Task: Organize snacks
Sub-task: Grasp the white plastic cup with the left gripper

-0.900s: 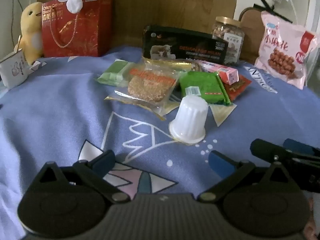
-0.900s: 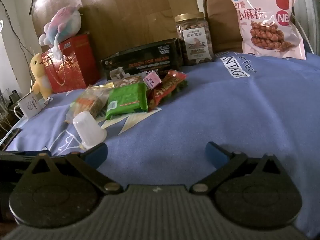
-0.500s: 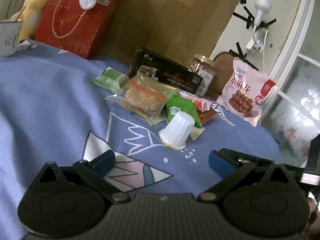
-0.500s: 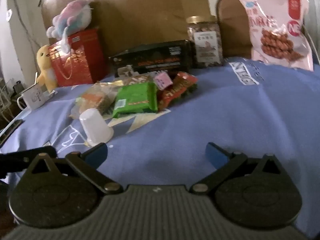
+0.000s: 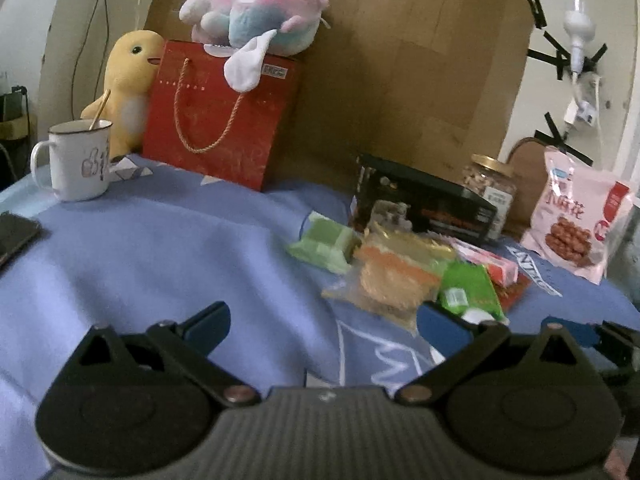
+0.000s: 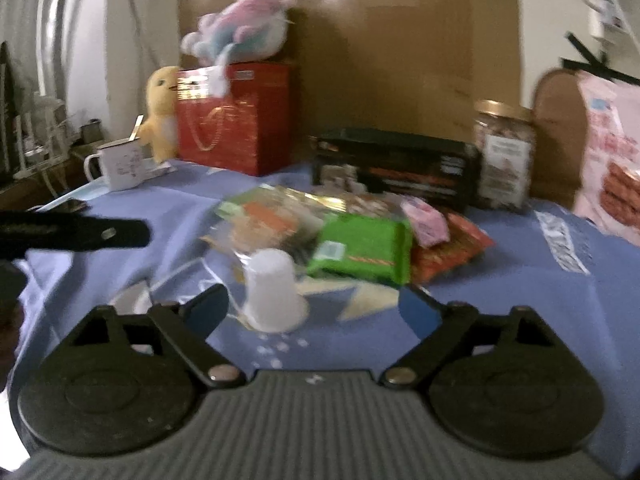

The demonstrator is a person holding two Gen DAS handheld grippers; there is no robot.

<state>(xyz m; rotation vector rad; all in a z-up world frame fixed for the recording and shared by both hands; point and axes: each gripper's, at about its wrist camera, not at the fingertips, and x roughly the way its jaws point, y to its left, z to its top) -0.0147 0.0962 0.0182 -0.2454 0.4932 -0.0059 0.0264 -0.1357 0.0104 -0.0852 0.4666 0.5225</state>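
A pile of snacks lies on the blue cloth: a green packet [image 6: 362,250], a clear cracker bag [image 5: 394,280], a pale green pack [image 5: 324,242], a pink box [image 6: 426,224] and a red packet [image 6: 450,252]. A white upturned jelly cup [image 6: 272,290] stands in front of the pile, just ahead of my open, empty right gripper [image 6: 314,308]. My left gripper [image 5: 324,320] is open and empty, left of the pile; its right finger hides most of the cup [image 5: 476,315].
A black box [image 5: 424,204], a nut jar [image 5: 488,184] and a pink snack bag [image 5: 576,220] stand behind the pile. A red gift bag [image 5: 220,116] with plush toys and a white mug [image 5: 78,164] are at the back left. A phone [image 5: 14,236] lies at far left.
My left gripper has swung left and pulled back, so the mug and gift bag come into view. My right gripper has moved left toward the white cup.
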